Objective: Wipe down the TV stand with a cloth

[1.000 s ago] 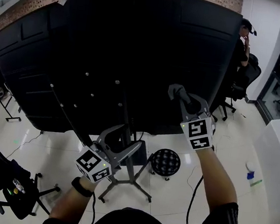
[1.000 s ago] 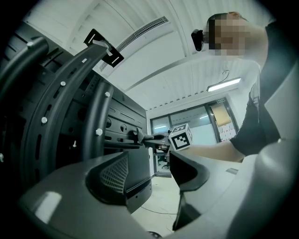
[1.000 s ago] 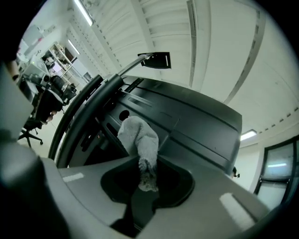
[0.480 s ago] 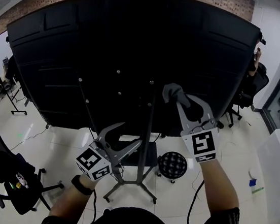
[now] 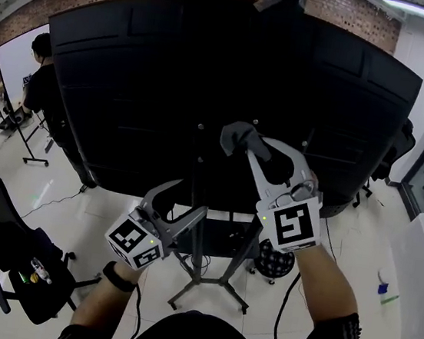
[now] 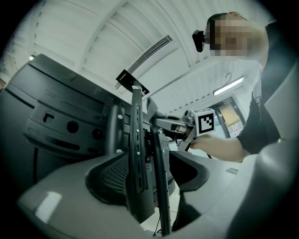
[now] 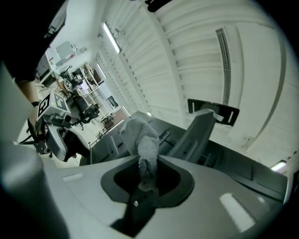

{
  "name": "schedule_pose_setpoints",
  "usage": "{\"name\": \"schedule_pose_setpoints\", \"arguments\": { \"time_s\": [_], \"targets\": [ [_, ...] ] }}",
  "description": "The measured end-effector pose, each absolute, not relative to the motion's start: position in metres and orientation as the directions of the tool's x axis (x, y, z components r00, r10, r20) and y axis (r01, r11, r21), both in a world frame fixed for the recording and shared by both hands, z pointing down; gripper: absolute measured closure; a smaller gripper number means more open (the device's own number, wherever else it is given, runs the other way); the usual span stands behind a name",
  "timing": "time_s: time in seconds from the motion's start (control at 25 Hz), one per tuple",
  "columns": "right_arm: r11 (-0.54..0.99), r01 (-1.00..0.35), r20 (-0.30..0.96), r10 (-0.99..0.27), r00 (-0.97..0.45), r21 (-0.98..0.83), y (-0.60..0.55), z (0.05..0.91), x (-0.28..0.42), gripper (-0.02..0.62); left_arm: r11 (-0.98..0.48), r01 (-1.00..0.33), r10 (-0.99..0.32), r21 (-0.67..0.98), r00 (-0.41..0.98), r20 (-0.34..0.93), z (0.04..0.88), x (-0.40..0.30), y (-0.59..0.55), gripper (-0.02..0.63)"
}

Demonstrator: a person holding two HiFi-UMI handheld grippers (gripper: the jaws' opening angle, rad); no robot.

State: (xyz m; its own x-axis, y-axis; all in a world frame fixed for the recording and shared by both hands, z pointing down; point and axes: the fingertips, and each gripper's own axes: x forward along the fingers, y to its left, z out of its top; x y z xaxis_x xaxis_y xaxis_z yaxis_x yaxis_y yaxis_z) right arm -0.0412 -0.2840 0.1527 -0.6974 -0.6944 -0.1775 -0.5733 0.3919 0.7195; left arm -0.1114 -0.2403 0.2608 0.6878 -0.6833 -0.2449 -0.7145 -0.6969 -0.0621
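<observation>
Cloth [image 5: 237,134] in right gripper [image 5: 247,148] near post [image 5: 195,254]

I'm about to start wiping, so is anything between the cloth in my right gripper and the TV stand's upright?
Nothing visible does. The cloth, pinched in the right gripper, sits right beside the TV stand upright, with no object between them.

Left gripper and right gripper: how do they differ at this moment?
The left gripper has its jaws apart, with the stand's upright bars between them, while the right gripper is shut on a grey cloth. In the head view the left gripper sits lower and the right gripper is raised higher. Both carry a square-marker cube.
</observation>
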Motion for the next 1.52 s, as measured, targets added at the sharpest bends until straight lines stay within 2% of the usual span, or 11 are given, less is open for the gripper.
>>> {"name": "schedule_pose_setpoints", "arguments": {
  "time_s": [0.28,0.44,0.84,1.16,1.28,1.52],
  "targets": [
    [0.42,-0.526,-0.152,-0.657,-0.738,0.739,-0.274,0.149,-0.155,0.534,-0.664,-0.744,-0.706,-0.067,0.655,-0.27,0.255,-0.198,-0.236,0.308],
    [0.372,-0.492,-0.146,-0.663,-0.735,0.787,-0.285,0.155,-0.213,0.532,-0.651,-0.757,-0.717,-0.062,0.64,-0.277,0.255,-0.238,-0.233,0.309],
    [0.137,-0.194,-0.026,-0.752,-0.659,0.971,-0.321,0.17,-0.32,0.532,-0.636,-0.772,-0.734,-0.002,0.605,-0.309,0.267,-0.296,-0.232,0.313],
    [0.066,-0.021,0.042,-0.815,-0.578,0.998,-0.343,0.183,-0.338,0.534,-0.64,-0.768,-0.733,0.022,0.601,-0.319,0.273,-0.311,-0.236,0.314],
    [0.036,0.041,0.052,-0.835,-0.547,0.999,-0.346,0.186,-0.327,0.535,-0.653,-0.757,-0.723,0.027,0.613,-0.318,0.273,-0.307,-0.24,0.314],
    [0.078,0.124,0.125,-0.894,-0.431,0.989,-0.357,0.187,-0.289,0.537,-0.685,-0.728,-0.693,0.02,0.643,-0.326,0.27,-0.294,-0.249,0.314]
  ]
}}
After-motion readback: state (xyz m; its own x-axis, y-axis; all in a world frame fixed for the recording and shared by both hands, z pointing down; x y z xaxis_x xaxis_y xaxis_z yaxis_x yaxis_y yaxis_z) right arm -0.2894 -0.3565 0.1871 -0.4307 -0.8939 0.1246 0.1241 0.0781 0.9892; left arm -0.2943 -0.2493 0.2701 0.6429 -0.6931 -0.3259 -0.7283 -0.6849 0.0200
